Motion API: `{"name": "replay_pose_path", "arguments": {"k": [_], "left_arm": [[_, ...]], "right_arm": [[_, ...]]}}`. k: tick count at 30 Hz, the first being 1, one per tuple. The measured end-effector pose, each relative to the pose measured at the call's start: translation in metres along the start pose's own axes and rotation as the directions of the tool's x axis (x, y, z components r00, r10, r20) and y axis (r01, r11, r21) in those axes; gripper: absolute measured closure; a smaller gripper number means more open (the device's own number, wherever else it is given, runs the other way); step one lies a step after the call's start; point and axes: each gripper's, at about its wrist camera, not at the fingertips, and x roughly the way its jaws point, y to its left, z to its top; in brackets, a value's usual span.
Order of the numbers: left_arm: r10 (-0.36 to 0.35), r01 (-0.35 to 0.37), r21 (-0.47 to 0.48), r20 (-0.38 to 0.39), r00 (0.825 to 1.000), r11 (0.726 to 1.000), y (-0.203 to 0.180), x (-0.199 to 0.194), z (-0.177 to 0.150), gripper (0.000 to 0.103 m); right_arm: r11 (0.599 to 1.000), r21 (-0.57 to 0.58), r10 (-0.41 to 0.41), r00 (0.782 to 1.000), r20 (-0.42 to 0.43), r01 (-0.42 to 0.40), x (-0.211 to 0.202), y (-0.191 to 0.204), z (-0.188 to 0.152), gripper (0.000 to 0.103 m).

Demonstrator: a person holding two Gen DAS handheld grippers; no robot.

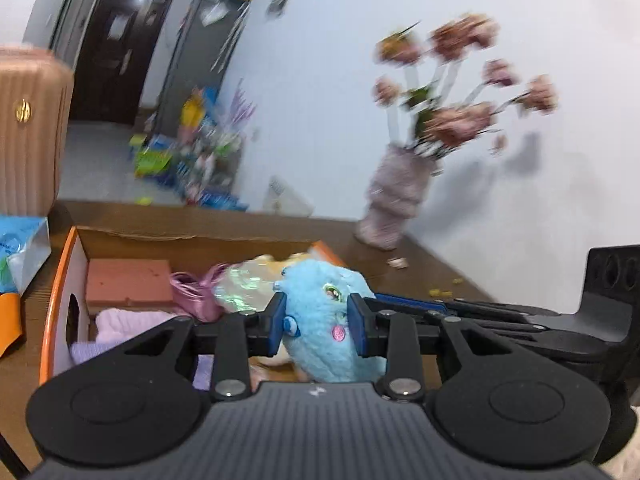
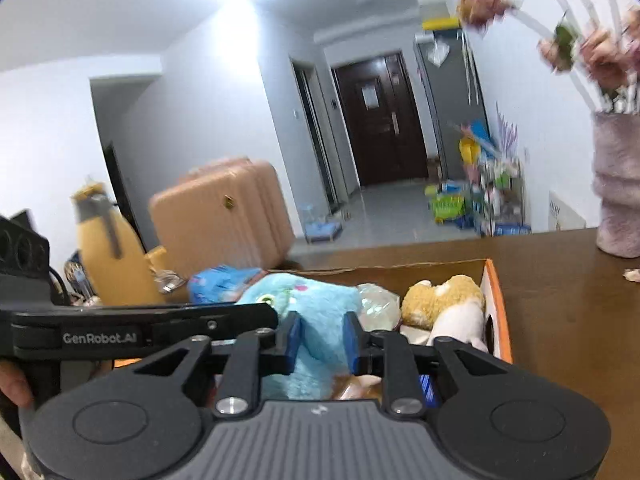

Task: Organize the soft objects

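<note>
A fluffy blue plush toy (image 1: 324,320) sits over an open cardboard box (image 1: 68,264) with an orange rim. My left gripper (image 1: 318,320) is shut on the plush's head. My right gripper (image 2: 320,340) is shut on the same blue plush (image 2: 312,312) from the other side, and its fingers also show in the left wrist view (image 1: 460,308). In the box lie a tan and white plush dog (image 2: 444,300), a crinkly clear wrapped item (image 2: 376,304), a pink ribbon (image 1: 200,292), a brick-red block (image 1: 128,282) and pale purple cloths (image 1: 120,328).
The box rests on a brown wooden table (image 2: 560,280). A fuzzy pink vase of flowers (image 1: 394,196) stands at the table's far edge by the wall. A pink suitcase (image 2: 224,216), a yellow bottle (image 2: 104,248) and a blue packet (image 1: 20,248) are to the left.
</note>
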Motion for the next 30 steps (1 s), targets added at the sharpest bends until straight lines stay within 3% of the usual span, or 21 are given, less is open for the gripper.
{"name": "replay_pose_path", "arguments": {"k": [1, 3, 5, 7, 13, 18, 22, 25, 30], "left_arm": [[0.015, -0.014, 0.003, -0.025, 1.000, 1.000, 0.007, 0.013, 0.001, 0.072], [0.027, -0.026, 0.014, -0.115, 0.993, 1.000, 0.020, 0.041, -0.006, 0.082], [0.099, -0.089, 0.062, -0.191, 0.977, 0.994, 0.024, 0.059, -0.021, 0.082], [0.127, -0.112, 0.085, -0.205, 0.970, 0.990, 0.028, 0.066, -0.033, 0.083], [0.143, -0.130, 0.076, -0.192, 0.971, 0.989, 0.037, 0.058, -0.035, 0.081], [0.152, -0.142, 0.084, -0.140, 0.978, 0.986, 0.038, 0.030, -0.025, 0.077], [0.184, -0.175, 0.097, -0.096, 0.978, 0.980, 0.032, 0.000, -0.017, 0.076], [0.220, -0.213, 0.101, -0.060, 0.974, 0.972, 0.028, -0.022, -0.012, 0.076], [0.307, -0.305, 0.119, 0.004, 0.952, 0.945, 0.019, -0.063, -0.014, 0.070]], "right_arm": [[1.000, 0.001, -0.004, 1.000, -0.027, 0.004, 0.015, -0.005, 0.004, 0.083], [1.000, 0.025, 0.016, 0.993, -0.113, -0.013, 0.048, -0.014, 0.001, 0.098], [0.997, 0.078, 0.042, 0.977, -0.207, -0.027, 0.074, -0.021, -0.010, 0.100], [0.999, 0.043, 0.026, 0.972, -0.233, -0.017, 0.085, -0.019, -0.022, 0.103], [0.999, 0.031, 0.041, 0.970, -0.238, -0.035, 0.091, -0.013, -0.027, 0.103], [0.999, 0.014, 0.038, 0.974, -0.224, -0.036, 0.079, -0.008, -0.019, 0.089], [1.000, -0.016, 0.003, 0.980, -0.200, -0.006, 0.054, -0.004, -0.006, 0.088], [0.998, -0.050, -0.040, 0.982, -0.184, 0.032, 0.030, -0.001, 0.003, 0.087], [0.991, -0.094, -0.112, 0.983, -0.144, 0.099, -0.016, 0.004, 0.014, 0.083]]}}
